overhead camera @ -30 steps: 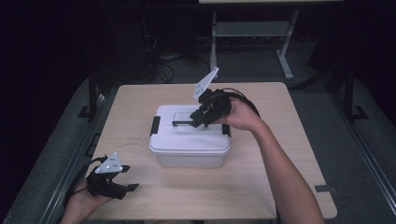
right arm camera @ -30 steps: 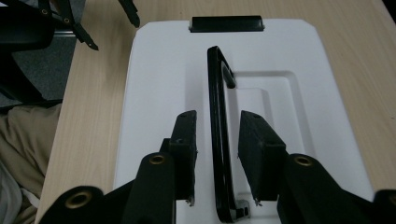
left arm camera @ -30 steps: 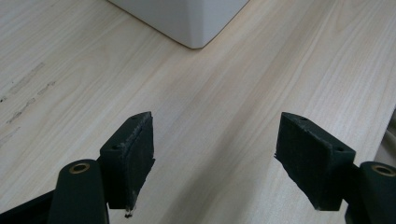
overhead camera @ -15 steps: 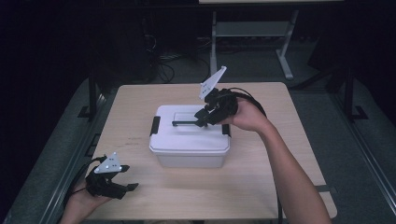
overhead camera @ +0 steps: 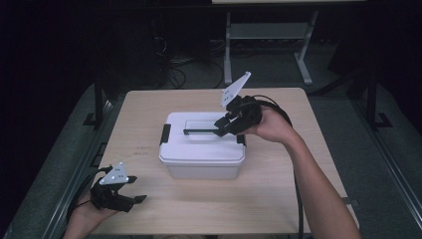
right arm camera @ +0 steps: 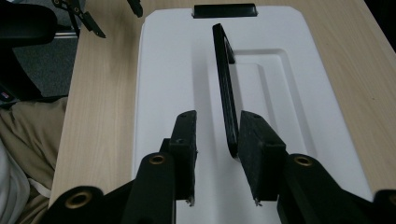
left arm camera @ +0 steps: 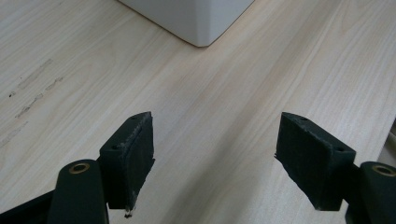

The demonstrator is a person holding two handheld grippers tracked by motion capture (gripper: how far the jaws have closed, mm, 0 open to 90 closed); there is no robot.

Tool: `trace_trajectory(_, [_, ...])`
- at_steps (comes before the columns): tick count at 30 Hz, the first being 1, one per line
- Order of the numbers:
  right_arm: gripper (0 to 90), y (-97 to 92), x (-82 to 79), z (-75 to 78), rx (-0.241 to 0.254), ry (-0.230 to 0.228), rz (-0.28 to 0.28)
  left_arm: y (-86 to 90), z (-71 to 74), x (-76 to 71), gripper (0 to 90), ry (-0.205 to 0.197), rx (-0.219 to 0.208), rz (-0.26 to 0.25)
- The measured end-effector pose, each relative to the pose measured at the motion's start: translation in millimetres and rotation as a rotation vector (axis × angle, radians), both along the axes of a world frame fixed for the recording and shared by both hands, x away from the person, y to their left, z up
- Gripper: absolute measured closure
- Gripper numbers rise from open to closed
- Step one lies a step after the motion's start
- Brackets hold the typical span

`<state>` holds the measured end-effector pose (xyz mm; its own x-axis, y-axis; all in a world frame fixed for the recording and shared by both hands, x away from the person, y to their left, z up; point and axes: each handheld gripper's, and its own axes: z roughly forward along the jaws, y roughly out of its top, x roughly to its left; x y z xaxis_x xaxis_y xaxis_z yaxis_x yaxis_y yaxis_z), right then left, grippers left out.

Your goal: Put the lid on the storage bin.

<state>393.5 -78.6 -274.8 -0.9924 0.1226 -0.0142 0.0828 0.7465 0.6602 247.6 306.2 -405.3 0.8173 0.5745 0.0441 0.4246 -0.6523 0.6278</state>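
A white lidded box point(overhead camera: 201, 149) stands in the middle of the wooden table point(overhead camera: 278, 189), with black latches at both ends. Its thin black handle point(overhead camera: 199, 132) stands up on edge from the lid point(right arm camera: 168, 70). My right gripper point(overhead camera: 221, 127) is at the handle's right end. In the right gripper view its jaws point(right arm camera: 217, 140) straddle the handle point(right arm camera: 224, 70). The handle lies against the right pad and a gap shows beside the left pad. My left gripper point(overhead camera: 137, 199) rests open near the table's front left corner, with nothing between its jaws point(left arm camera: 215, 158).
The box's near corner point(left arm camera: 196, 18) lies ahead of the left jaws. A far latch point(right arm camera: 225, 10) sits at the lid's end. Behind the table stand a metal frame point(overhead camera: 263, 40) and floor cables point(overhead camera: 171, 55). Bare tabletop surrounds the box.
My right gripper has drawn a little to the right along the lid, and the black handle now shows as a raised bar. The left gripper has stayed put.
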Motion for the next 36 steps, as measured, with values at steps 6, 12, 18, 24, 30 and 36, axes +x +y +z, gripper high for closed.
trace_trajectory(6, [66.6, -7.7, -3.1, 1.6, -0.005, 0.000, -0.009, -0.3, -0.5, 0.2, 27.2, 0.001, 0.001, 0.001])
trace_trajectory(12, [66.2, -14.5, -4.9, 1.2, 0.002, 0.001, -0.022, 0.0, -0.8, 0.7, 27.2, 0.002, 0.004, 0.001])
trace_trajectory(18, [65.9, -20.2, -7.1, -0.6, 0.004, -0.001, -0.026, 1.9, 0.3, 0.1, 27.2, 0.001, 0.002, 0.008])
trace_trajectory(24, [65.0, -25.7, -9.6, -5.0, 0.004, 0.009, -0.037, 2.3, 0.0, 0.3, 27.2, 0.001, -0.001, 0.010])
trace_trajectory(30, [62.7, -34.3, -12.9, -7.3, 0.004, 0.009, -0.054, 1.4, -0.2, 0.4, 27.2, 0.002, 0.002, 0.010])
trace_trajectory(36, [61.0, -40.4, -15.9, -11.6, 0.003, 0.014, -0.069, 2.5, -0.7, 0.6, 27.2, 0.003, 0.000, 0.016])
